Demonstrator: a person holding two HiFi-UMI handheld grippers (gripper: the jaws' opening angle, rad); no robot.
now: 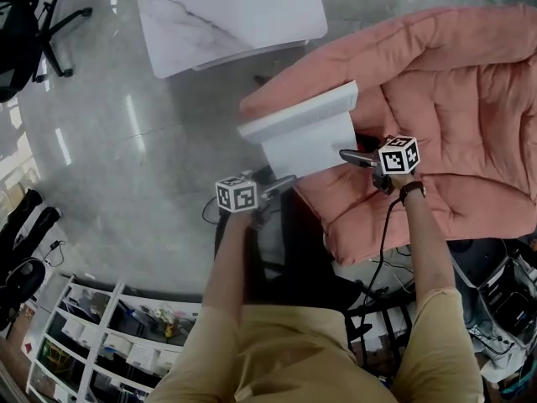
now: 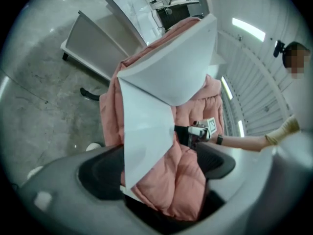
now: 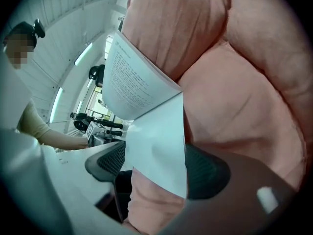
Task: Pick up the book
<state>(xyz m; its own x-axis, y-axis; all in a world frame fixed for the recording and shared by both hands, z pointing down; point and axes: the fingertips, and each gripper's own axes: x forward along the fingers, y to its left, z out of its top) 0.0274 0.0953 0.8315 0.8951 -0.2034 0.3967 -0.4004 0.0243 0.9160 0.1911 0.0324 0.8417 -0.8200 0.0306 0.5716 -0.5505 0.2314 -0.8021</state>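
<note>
Head view: book (image 1: 306, 133) lies open at the left edge of the pink cushion (image 1: 453, 99). The thick block is up on the cushion and one white leaf or cover runs down to the cushion's near-left corner.

Left claw (image 1: 284, 185) is at that leaf's lower-left corner. Right claw (image 1: 347, 154) is at the leaf's right side, over the cushion.

Left gripper view: jaws apart, with the leaf plus a fold of cushion in the gap. The leaf is close to one pad, no squeeze visible.

Right gripper view: jaws apart too. The leaf's lower corner sits between the pads, not pinched as far as I can see.

Step, my read: grasp phase, both claws bracketing, book's weight on the cushion.

Next: don't close on a single leaf, it'll flop or tear. Push both claws in toward the block, clamp, then lift both sides together and level.
</note>
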